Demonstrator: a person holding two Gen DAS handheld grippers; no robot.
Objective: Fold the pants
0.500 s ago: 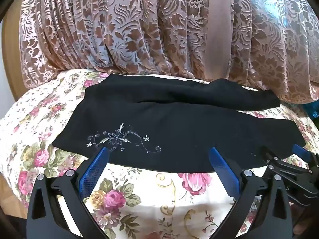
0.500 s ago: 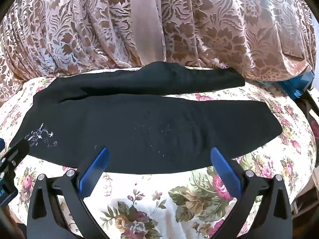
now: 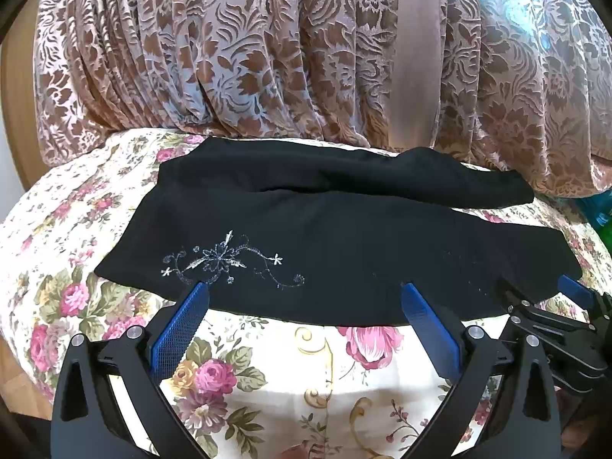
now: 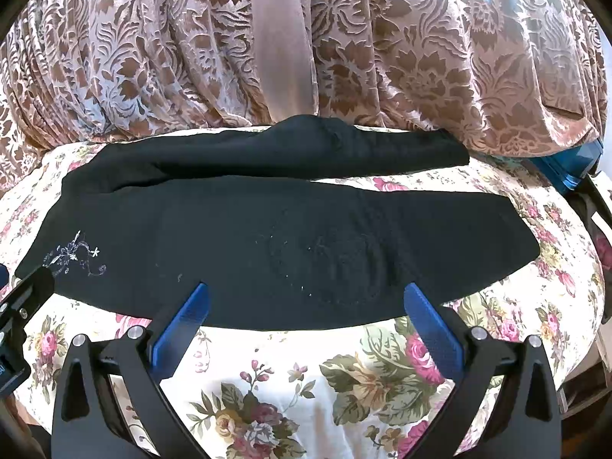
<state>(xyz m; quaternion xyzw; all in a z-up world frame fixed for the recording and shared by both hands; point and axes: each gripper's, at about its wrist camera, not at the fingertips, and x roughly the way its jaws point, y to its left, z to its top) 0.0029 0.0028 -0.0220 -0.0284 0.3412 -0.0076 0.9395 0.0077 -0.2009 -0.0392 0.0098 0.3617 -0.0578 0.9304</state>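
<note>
The big bed (image 3: 267, 390) with its flowery sheet holds everything. Behind it hangs a brown and pink curtain (image 3: 267, 57) with a leaf pattern.

The black pants (image 3: 344, 252) lie flat across the bed, spread from side to side. One leg (image 3: 344, 176) lies at the back, close to the curtain. The other leg (image 4: 306, 248) lies in front of it, nearer to the grippers. The two legs split apart toward the right end. A little silver flower pattern (image 3: 229, 264) is sewn near the left end.

Next to half a second ago, almost nothing has changed. The pants lie in the same shape and spot. Both grippers look at them from nearly the same place. So no fold has been started yet.

The left gripper (image 3: 304, 306) has its blue fingers spread wide, with nothing between them. It hangs just over the near edge of the pants, by the silver flowers. The right gripper (image 4: 304, 306) is wide too and holds nothing. It hangs over the near edge further to the right. In the left view it shows as a black shape at the right side (image 3: 550, 313).

I think the two grippers are getting ready to pinch the near edge. A likely first move is to lift the front leg over onto the back leg.
</note>
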